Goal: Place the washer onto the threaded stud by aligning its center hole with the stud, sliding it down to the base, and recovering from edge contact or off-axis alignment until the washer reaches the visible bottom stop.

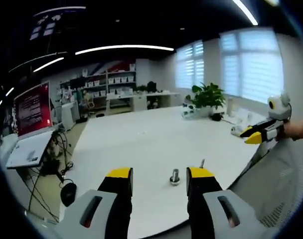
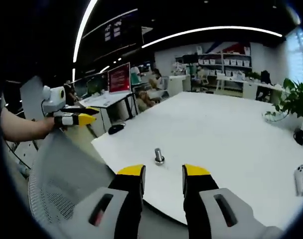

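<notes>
The threaded stud (image 1: 175, 176) stood upright on the white table (image 1: 156, 139), near its front edge. In the left gripper view it lay just beyond the jaw tips, between them and nearer the right-hand jaw. The left gripper (image 1: 159, 174) had its jaws wide apart, holding and touching nothing. In the right gripper view the stud (image 2: 159, 156) stood ahead of the gap of the right gripper (image 2: 163, 172), whose jaws were parted and empty. A washer could not be made out.
</notes>
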